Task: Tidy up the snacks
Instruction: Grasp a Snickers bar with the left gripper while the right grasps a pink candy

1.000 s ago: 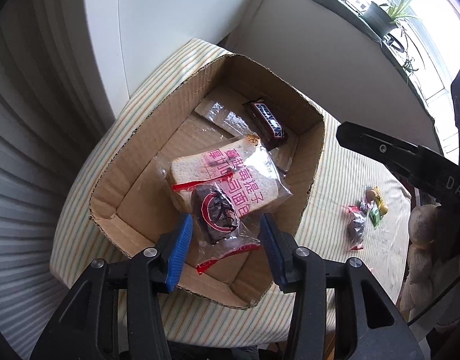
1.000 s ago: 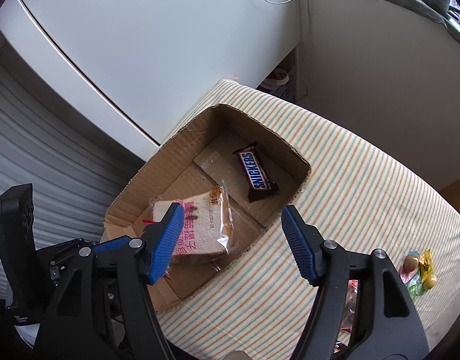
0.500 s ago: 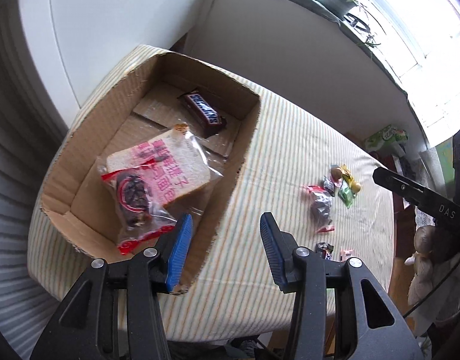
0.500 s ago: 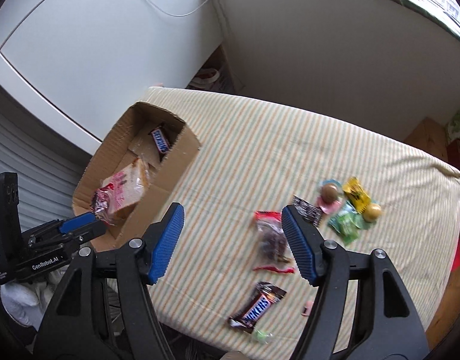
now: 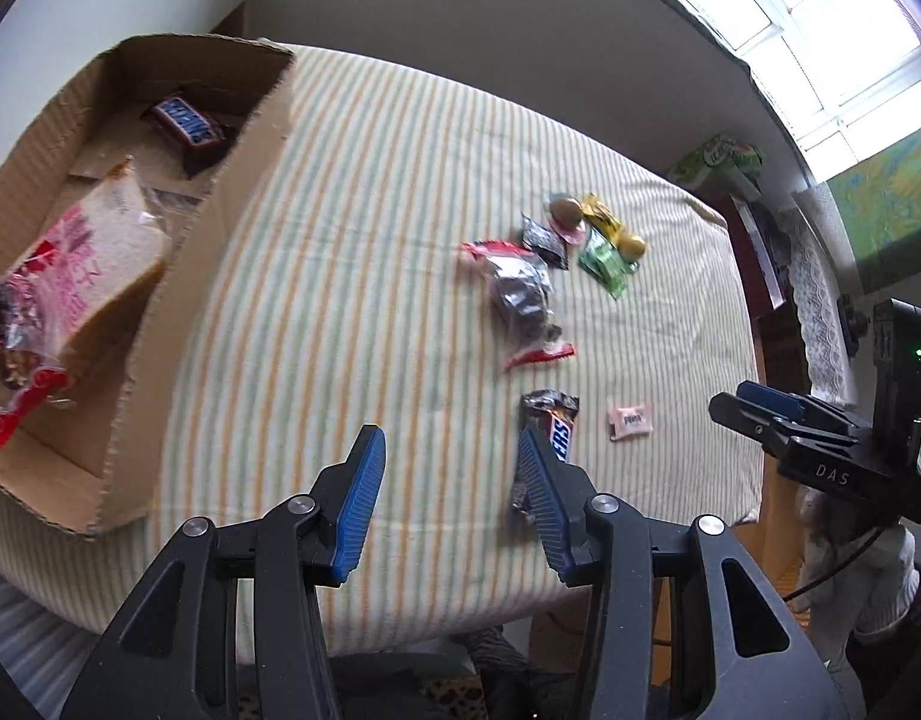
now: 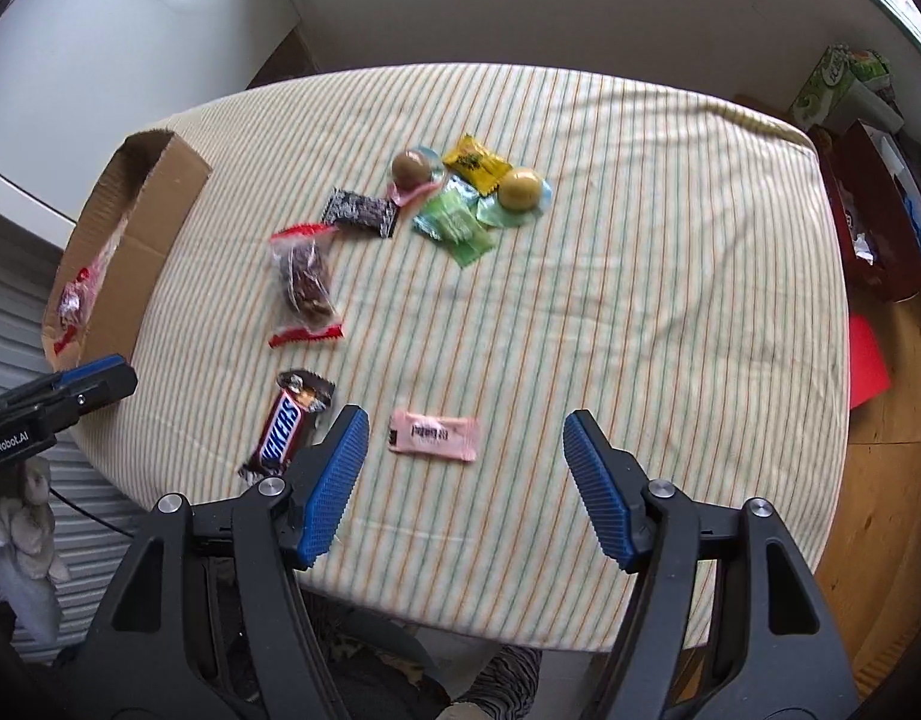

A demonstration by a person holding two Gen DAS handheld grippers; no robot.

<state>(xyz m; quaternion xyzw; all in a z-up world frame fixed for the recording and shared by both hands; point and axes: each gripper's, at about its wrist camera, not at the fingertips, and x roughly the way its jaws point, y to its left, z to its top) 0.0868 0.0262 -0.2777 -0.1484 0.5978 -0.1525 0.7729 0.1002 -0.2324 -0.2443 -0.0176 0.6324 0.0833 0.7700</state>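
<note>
Over the striped tablecloth (image 6: 580, 240), your two grippers hang with nothing between their jaws.

Your left gripper (image 5: 445, 492) stands released beside a Snickers bar (image 6: 283, 429); your right gripper (image 6: 466, 489) gapes wide above a pink sachet (image 6: 433, 435). Loose sweets (image 6: 460, 192) lie mid-table, while the cardboard box (image 5: 154, 312) holds bagged bread (image 5: 88, 258) and another Snickers (image 5: 187, 126).
</note>
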